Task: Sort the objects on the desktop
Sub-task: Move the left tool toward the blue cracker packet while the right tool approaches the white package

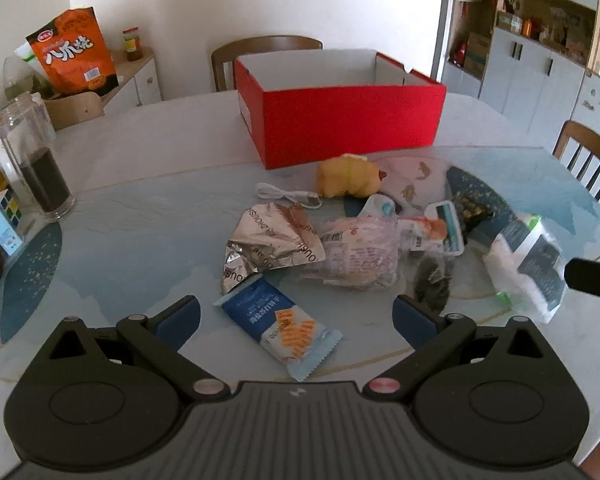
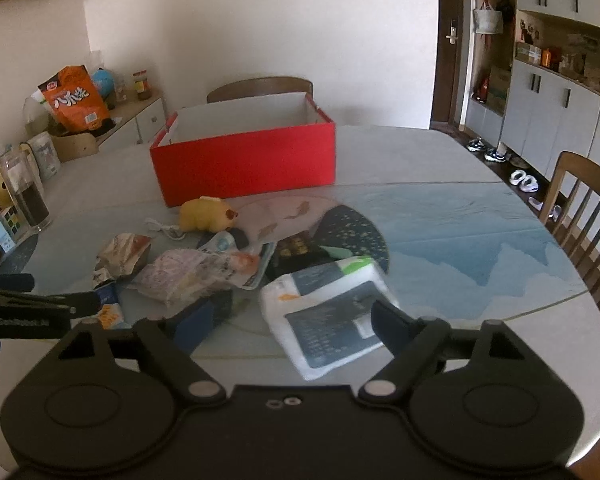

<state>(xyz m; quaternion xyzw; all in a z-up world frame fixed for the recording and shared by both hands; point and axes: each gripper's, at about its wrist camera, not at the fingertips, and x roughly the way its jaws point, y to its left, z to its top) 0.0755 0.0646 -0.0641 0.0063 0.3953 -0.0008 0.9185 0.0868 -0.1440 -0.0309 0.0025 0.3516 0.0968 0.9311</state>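
Observation:
An open red box stands at the back of the table; it also shows in the right wrist view. In front of it lie a yellow plush toy, a white cable, a crumpled foil wrapper, a clear pink snack bag and a blue cracker packet. My left gripper is open, its jaws on either side of the blue packet, above it. My right gripper is open around a white and dark tissue pack.
A glass jar with dark contents and a puzzle cube box stand at the table's left. An orange snack bag sits on a side cabinet. Wooden chairs stand behind and to the right. The round table has a glass top.

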